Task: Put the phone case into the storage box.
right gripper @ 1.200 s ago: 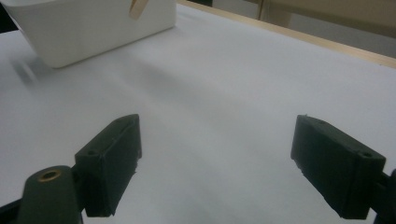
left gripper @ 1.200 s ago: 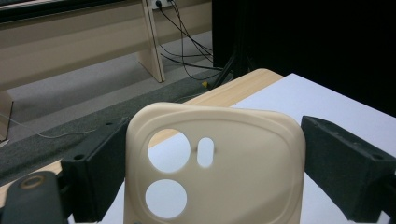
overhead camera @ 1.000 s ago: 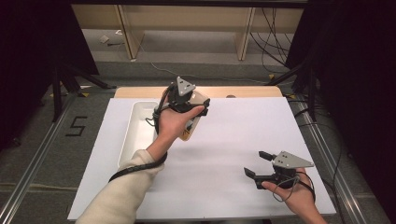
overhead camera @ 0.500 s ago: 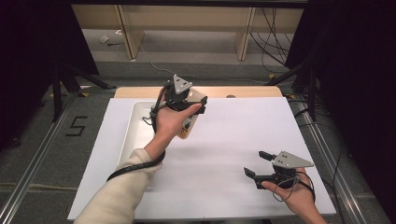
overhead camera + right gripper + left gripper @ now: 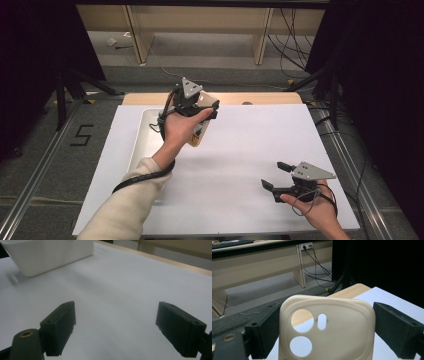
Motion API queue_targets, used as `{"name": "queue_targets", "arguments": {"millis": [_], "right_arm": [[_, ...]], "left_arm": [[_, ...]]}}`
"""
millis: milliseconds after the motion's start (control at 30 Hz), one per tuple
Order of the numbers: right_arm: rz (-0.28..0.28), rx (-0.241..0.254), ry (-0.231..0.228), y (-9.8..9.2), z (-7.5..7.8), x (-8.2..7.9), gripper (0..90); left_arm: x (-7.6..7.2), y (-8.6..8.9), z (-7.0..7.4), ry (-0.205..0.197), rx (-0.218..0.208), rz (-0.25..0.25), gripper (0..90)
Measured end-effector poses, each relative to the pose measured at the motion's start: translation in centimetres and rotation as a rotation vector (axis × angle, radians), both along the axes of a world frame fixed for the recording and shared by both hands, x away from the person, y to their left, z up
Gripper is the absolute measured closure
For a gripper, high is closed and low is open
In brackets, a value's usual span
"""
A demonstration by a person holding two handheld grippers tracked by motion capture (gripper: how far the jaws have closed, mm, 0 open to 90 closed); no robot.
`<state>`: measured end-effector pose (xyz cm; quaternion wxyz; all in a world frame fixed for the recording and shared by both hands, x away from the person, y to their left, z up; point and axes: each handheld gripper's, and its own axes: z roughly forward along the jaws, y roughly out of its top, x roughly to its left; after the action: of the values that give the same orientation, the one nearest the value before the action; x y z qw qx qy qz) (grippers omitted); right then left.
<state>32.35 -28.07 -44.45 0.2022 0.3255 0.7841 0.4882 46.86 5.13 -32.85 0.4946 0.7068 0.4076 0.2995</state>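
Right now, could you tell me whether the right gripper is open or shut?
Open: the right gripper has its jaws wide apart over bare white table, holding nothing.

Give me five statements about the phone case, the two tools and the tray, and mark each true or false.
1. The left tool grips a beige phone case. True.
2. The right tool holds a phone case too. False: its jaws are wide apart with nothing between them.
3. The phone case has camera cutouts. True.
4. The white tray sits on the table's right side. False: it sits at the left, by the left tool.
5. The right tool rests inside the tray. False: it is low over the white sheet, near the right.
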Motion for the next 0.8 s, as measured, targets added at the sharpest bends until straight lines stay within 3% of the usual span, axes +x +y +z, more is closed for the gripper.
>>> {"name": "queue_targets", "arguments": {"millis": [800], "right_arm": [[-0.002, 0.002, 0.0, -0.1, 0.0, 0.0, 17.3]], "left_arm": [[0.3, 1.8, 0.4, -0.008, -0.013, 0.04, 11.2]]}}
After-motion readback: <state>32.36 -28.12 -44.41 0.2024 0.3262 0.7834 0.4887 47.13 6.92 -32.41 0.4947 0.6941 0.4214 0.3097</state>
